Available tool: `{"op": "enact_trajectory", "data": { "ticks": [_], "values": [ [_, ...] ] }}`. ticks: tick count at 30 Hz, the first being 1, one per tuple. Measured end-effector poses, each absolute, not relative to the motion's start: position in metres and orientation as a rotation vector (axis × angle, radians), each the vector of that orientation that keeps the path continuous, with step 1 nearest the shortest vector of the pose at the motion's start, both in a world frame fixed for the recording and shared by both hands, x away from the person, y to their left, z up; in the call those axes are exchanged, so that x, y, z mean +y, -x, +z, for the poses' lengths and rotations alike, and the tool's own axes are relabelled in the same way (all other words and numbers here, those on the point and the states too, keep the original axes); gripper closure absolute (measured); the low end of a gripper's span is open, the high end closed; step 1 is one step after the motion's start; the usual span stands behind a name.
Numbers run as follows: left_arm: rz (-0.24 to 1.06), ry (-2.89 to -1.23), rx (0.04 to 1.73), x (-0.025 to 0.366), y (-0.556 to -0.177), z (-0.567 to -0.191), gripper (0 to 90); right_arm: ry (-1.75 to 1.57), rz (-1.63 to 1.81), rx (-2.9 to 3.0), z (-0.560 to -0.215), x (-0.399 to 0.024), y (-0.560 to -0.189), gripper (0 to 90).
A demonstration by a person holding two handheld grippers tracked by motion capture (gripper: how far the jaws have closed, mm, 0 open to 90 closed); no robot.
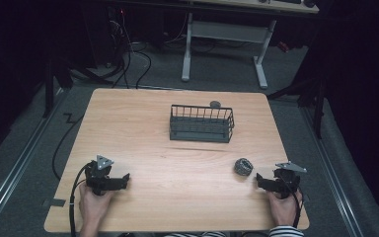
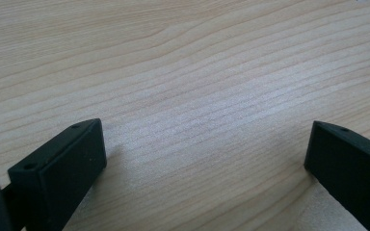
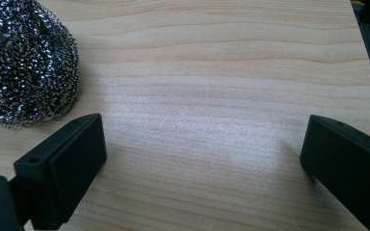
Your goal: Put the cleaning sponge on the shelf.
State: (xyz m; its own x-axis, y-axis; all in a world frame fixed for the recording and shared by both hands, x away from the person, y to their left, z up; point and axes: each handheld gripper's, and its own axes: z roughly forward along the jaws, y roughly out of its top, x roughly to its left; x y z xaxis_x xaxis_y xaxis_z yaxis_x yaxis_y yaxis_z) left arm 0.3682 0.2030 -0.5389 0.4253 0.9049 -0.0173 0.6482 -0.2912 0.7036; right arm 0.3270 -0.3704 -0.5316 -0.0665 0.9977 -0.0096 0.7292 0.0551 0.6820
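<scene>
A steel wool scourer [image 1: 243,167] lies on the wooden table [image 1: 143,143] at the front right; in the right gripper view the scourer [image 3: 21,62] sits at the upper left, just beyond the left jaw. My right gripper [image 1: 259,180] rests on the table just right of it, open, and the right gripper [image 3: 204,144] has only bare wood between its jaws. A dark wire basket [image 1: 201,123] stands mid-table toward the back. My left gripper [image 1: 124,180] rests at the front left, and the left gripper [image 2: 204,144] is open over bare wood.
A small dark round object [image 1: 215,104] lies behind the basket near the table's far edge. Beyond the table are a white desk frame [image 1: 224,44] and cables [image 1: 128,59] on the floor. Each gripper is held by a hand at the table's near edge.
</scene>
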Motion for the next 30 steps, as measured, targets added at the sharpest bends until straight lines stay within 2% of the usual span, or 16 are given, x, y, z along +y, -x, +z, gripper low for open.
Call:
{"op": "enact_trajectory", "data": {
  "ticks": [4, 10, 13, 15, 16, 21, 24, 30],
  "values": [
    [0.517, -2.042, 1.307, 0.203, -0.368, -0.539, 1.1, -1.720, 0.721, 1.853, -0.532, -0.371, -0.327, 2.4],
    [0.515, -2.045, 1.296, 0.204, -0.369, -0.539, 1.5, -1.732, 0.722, 1.832, -0.530, -0.372, -0.325, 9.6],
    [0.529, -2.019, 1.294, 0.204, -0.369, -0.538, 9.7, -1.740, 0.721, 1.813, -0.526, -0.375, -0.324, 29.9],
    [0.529, -2.012, 1.297, 0.203, -0.370, -0.537, 13.4, -1.740, 0.736, 1.807, -0.525, -0.375, -0.325, 35.7],
    [0.529, -2.012, 1.297, 0.203, -0.370, -0.537, 13.8, -1.740, 0.736, 1.807, -0.525, -0.375, -0.325, 35.7],
    [0.512, -1.990, 1.260, 0.197, -0.372, -0.530, 15.6, -1.686, 0.812, 1.766, -0.525, -0.370, -0.321, 47.2],
    [0.488, -1.984, 1.236, 0.191, -0.376, -0.524, 16.5, -1.673, 0.860, 1.773, -0.522, -0.369, -0.321, 49.0],
    [0.440, -1.970, 1.202, 0.179, -0.386, -0.512, 16.7, -1.661, 0.986, 1.803, -0.505, -0.366, -0.327, 46.7]
  ]
}}
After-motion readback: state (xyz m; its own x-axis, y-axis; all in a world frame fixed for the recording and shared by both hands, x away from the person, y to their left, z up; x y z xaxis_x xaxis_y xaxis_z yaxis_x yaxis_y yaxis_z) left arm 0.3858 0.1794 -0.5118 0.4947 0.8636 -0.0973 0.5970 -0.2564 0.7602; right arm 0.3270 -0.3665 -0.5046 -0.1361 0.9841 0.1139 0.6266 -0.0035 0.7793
